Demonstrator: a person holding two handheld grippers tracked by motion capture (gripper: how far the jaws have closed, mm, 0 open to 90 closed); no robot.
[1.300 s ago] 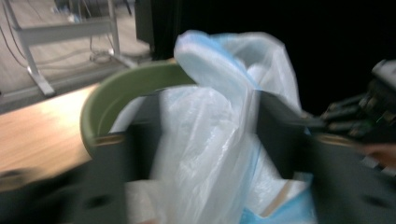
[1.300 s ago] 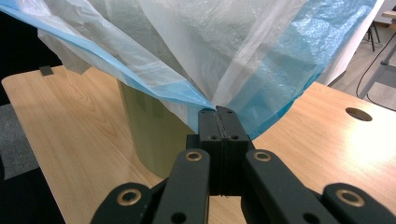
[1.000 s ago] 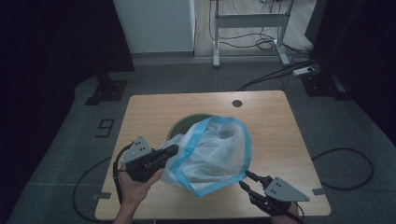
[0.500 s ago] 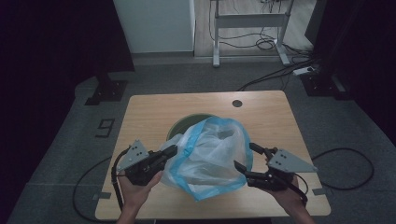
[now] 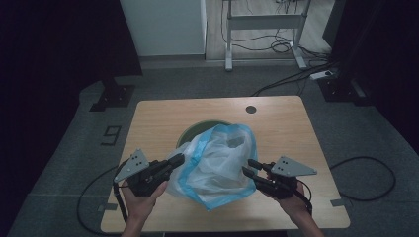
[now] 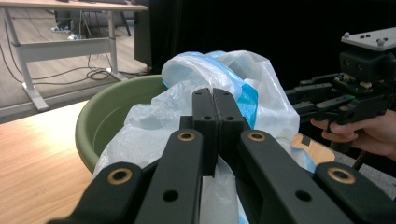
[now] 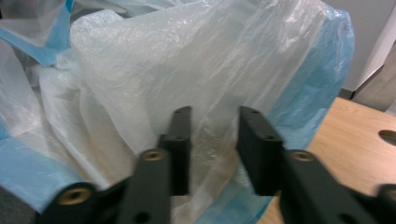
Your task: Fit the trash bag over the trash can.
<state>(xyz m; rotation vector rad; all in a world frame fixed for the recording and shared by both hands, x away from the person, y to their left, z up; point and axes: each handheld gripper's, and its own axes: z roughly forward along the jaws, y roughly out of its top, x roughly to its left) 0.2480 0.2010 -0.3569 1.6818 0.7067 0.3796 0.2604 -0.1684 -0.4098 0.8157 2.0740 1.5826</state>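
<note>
On floor [image 5: 59, 148], taped "9" [image 5: 112, 134], left of table [image 5: 158, 118]

A single mark can be read: a large number 9 [image 5: 112, 134], drawn in outline on the grey floor just left of the bench's [image 5: 163, 116] far left corner. No writing, label or brand can be made out on any other thing in the three views.
</note>
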